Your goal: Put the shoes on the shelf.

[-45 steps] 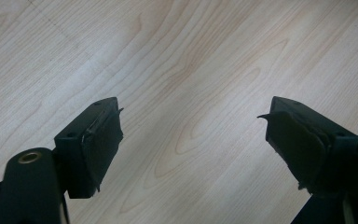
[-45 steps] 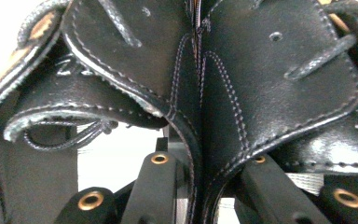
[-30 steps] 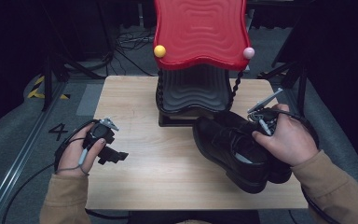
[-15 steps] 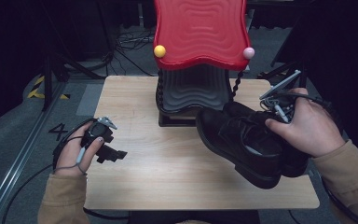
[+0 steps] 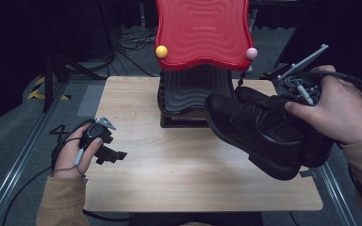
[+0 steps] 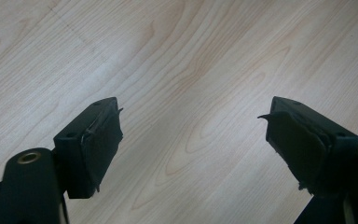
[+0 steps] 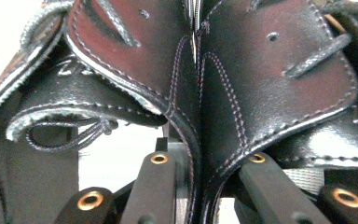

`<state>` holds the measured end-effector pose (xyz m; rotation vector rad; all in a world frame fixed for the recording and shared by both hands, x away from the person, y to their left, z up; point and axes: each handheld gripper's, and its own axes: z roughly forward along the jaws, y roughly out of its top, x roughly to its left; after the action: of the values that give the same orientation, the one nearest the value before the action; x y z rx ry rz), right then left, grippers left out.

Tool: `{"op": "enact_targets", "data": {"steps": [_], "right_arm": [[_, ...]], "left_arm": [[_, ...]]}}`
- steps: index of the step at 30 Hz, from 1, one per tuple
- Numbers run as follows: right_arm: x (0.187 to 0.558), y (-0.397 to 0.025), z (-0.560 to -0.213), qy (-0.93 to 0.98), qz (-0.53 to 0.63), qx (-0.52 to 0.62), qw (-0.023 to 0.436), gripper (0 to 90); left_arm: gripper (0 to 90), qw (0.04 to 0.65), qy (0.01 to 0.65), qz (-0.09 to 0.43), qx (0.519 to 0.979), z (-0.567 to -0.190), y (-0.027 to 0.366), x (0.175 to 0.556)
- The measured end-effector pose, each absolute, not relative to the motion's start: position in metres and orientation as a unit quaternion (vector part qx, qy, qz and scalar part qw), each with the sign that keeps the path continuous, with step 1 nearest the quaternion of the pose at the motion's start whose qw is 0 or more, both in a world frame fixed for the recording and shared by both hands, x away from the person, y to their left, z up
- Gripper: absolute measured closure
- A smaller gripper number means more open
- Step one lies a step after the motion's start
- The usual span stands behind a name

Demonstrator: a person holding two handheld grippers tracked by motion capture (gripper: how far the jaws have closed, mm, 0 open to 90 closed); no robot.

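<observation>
Dark surroundings and a grey floor with cables frame a light wooden table [image 5: 184,169], which carries a black ribbed stand [image 5: 193,96] topped by a red wavy panel [image 5: 201,30]; a yellow ball [image 5: 161,51] and a pink ball [image 5: 251,53] sit at the panel's lower corners. With the stand as the landmark, a pair of black leather lace-up shoes [image 5: 264,129] is held in the air just to its right and toward the person, toes pointing at the stand and soles above the table surface. The right gripper [image 5: 304,89] is at the heel end of the shoes, farther right of the stand, and its jaws are clamped on the two inner collars, which are pressed together; in the right gripper view the stitched leather of the shoes [image 7: 200,93] sits squeezed between the jaw arms. The right hand [image 5: 341,110] wraps the gripper body. The left gripper [image 5: 115,155] lies well to the left of the stand, low over the table, held by the left hand [image 5: 75,155]. In the left gripper view its jaws stand wide apart over bare wood [image 6: 191,93], holding nothing.
</observation>
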<state>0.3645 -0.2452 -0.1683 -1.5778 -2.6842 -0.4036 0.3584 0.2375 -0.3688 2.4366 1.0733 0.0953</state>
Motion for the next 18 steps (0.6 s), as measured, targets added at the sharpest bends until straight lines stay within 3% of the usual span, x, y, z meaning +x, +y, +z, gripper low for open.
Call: {"op": "enact_targets", "data": {"steps": [18], "right_arm": [[0.365, -0.243, -0.117, -0.855, -0.137, -0.499, -0.012, 81.8]], "left_arm": [[18.7, 0.241, 0.393, 0.031, 0.887, -0.370, 0.241, 0.362]]}}
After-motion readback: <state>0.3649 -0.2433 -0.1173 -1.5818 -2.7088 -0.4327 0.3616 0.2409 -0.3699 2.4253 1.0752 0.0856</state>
